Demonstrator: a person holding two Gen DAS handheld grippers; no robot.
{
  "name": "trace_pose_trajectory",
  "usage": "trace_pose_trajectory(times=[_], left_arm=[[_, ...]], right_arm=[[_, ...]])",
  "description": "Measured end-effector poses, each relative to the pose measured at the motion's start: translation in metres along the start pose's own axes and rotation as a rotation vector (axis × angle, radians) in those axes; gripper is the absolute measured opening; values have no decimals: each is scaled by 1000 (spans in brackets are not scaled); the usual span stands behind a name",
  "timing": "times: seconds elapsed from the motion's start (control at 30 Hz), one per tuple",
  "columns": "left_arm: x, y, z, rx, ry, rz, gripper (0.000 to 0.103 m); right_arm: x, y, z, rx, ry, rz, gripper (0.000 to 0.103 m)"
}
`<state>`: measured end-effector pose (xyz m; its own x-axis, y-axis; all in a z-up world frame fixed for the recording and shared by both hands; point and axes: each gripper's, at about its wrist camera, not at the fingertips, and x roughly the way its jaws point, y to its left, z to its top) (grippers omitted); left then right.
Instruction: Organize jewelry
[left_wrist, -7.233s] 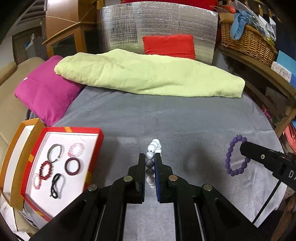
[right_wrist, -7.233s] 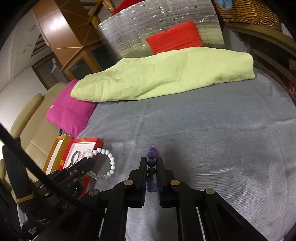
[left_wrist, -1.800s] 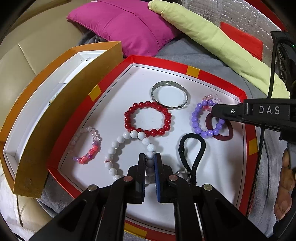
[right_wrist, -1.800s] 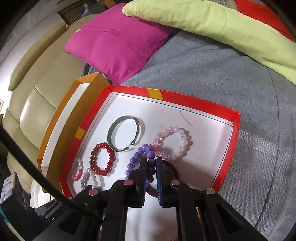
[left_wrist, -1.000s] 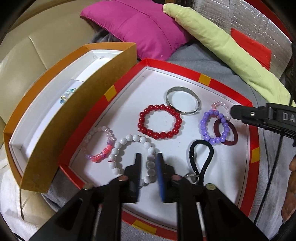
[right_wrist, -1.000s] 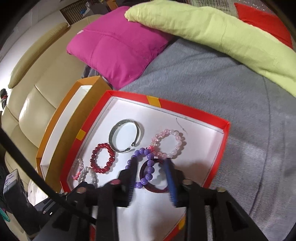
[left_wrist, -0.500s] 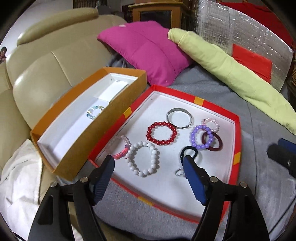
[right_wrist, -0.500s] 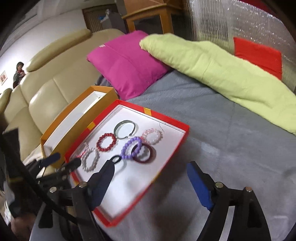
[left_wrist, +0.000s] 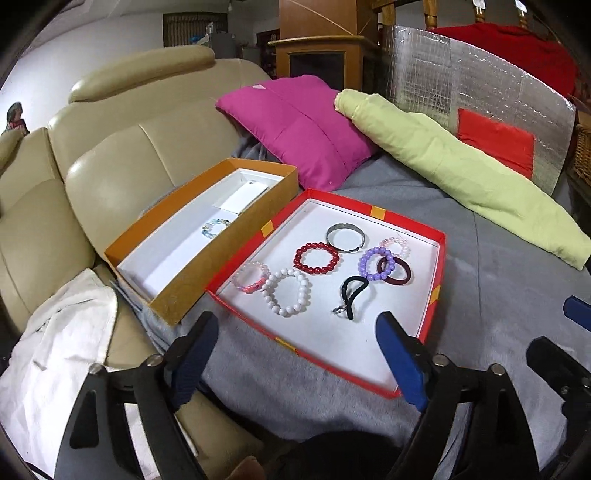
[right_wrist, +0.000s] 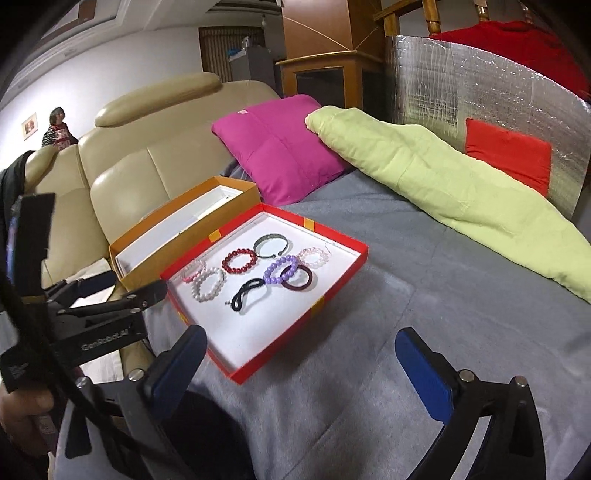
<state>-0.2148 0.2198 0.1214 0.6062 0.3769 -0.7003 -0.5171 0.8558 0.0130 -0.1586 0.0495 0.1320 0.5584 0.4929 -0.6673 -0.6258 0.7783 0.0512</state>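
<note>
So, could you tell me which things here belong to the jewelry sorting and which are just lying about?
Job:
red tray
white bead bracelet
purple bead bracelet
red bead bracelet
silver bangle
orange box

Lying about:
pink cushion
green blanket
white cloth

Even indoor light, soft shadows, strong fisheye bending, dark corners, slight blur.
</note>
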Motion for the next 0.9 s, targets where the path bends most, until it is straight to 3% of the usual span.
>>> trace_pose_trajectory(times=[0.67, 0.9], left_arm=[[-25, -9, -16, -14, -30, -42, 98], [-25, -16, -16, 5, -34, 3, 100]], right_arm=[[-3, -2, -20, 46, 15, -66, 103], [3, -2, -19, 48, 21, -74, 103]])
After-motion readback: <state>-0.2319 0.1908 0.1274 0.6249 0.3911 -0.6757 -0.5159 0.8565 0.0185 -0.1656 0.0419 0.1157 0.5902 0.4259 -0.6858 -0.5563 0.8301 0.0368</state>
